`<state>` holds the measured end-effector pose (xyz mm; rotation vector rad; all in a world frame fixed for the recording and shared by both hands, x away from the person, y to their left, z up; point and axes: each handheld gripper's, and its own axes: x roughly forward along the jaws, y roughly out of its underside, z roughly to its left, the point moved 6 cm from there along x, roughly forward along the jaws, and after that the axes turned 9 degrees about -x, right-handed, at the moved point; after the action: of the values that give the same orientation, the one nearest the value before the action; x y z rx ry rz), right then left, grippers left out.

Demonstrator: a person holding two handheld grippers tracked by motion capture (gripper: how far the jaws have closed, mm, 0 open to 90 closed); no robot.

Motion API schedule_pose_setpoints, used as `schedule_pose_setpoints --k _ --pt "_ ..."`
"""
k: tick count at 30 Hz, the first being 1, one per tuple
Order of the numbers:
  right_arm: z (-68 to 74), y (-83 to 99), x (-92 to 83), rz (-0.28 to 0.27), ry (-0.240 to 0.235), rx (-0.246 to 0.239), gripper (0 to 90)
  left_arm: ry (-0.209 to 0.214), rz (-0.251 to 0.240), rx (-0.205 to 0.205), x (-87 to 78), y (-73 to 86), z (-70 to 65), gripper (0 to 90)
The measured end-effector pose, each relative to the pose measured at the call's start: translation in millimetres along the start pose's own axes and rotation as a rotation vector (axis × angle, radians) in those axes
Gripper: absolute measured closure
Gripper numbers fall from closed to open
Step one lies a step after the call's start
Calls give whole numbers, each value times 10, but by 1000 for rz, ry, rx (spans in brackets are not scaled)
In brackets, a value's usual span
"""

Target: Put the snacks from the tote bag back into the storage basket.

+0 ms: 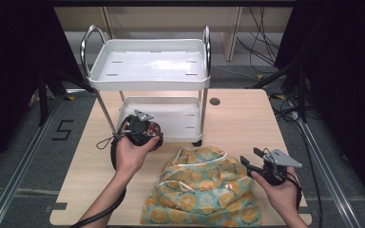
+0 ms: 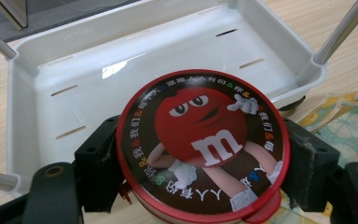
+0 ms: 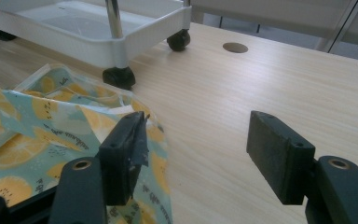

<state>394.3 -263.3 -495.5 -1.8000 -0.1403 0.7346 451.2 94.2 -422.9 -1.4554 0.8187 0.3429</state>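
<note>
Left gripper (image 1: 142, 129): jaws shut on the two sides of a round, flat red tin (image 2: 205, 144) with a red cartoon candy figure on its lid. Tin carried in the air, lid up and a little tilted, just in front of the lower white plastic tray (image 2: 23, 93) of the small white two-level trolley (image 1: 149, 84). Probably the step in hand: to lay the tin into this lower tray.

To do it well: keep the lid level, go forward over the near rim and lower until the bottom rests flat. Only then release, because a round smooth wall can slip out of flat pads. Aim for the middle of the tray floor, away from the slots.

Right gripper (image 1: 249, 164): jaws wide apart and holding nothing, above the light wooden table (image 1: 237, 118), at the right edge of the turquoise cloth bag with orange fruit print (image 1: 202, 190).

Edges and room: entry to the lower tray only between the chrome posts (image 2: 335, 32) and under the upper tray, so little height there, it seems. Mind the black caster wheel (image 3: 119, 77) close to the bag. Plenty of bare table at the right side; bag close to the near edge.
</note>
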Motion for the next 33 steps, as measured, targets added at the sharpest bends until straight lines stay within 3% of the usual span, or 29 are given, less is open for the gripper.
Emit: schedule_pose_setpoints --k 13,25,29,33 --pt "4 0 0 0 -2 0 383 -17 20 24 3 -32 50 253" --pt "10 1 -2 4 -1 3 383 -19 30 7 49 -43 93 253" --pt "4 -2 -1 0 1 -3 383 -42 51 21 55 -42 136 253" --pt "2 -1 1 -1 2 -5 383 -37 59 -7 76 -37 138 253"
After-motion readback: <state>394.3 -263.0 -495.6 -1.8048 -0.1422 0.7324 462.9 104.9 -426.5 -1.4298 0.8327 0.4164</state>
